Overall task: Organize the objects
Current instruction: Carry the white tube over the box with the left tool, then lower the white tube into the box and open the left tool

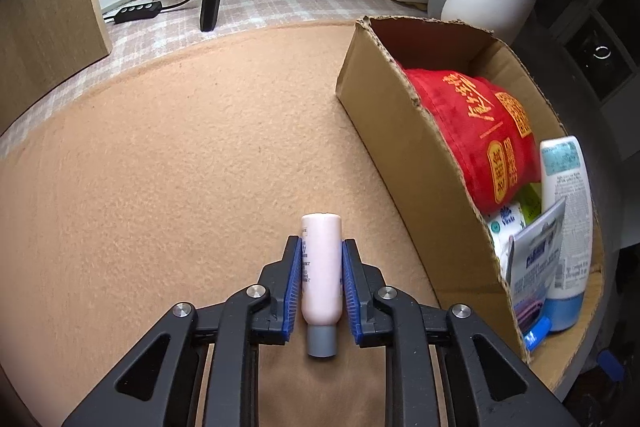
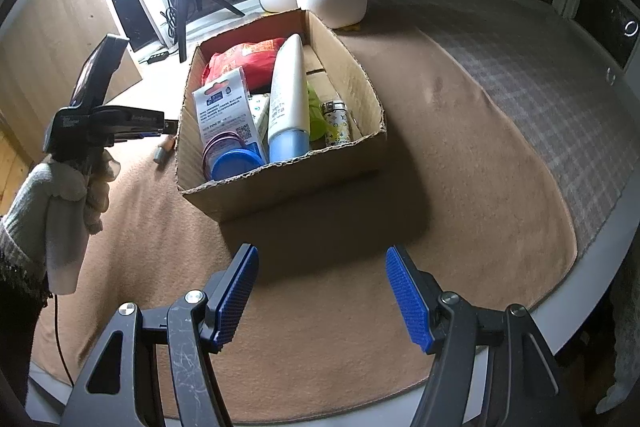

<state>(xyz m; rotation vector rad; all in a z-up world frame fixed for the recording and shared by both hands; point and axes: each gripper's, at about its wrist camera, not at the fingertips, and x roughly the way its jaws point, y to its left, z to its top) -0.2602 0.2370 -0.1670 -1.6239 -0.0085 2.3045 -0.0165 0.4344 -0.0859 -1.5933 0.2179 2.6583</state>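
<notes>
One small pink bottle (image 1: 321, 263) lies on the tan blanket (image 1: 160, 167) between our left gripper (image 1: 321, 281) pads, which press its sides; its long axis runs along the fingers, grey cap toward us. The cardboard box (image 1: 404, 163) sits just to its right, already holding a red pouch (image 1: 472, 131), a white tube (image 1: 568, 219) and packets, while our right gripper (image 2: 322, 291) hangs spread and empty before the box

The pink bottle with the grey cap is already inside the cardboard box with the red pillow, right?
Not quite. The pink bottle is outside the cardboard box, lying on the tan mat between the left gripper fingers. The left wrist view shows it. The red pillow is indeed in the box.
</notes>
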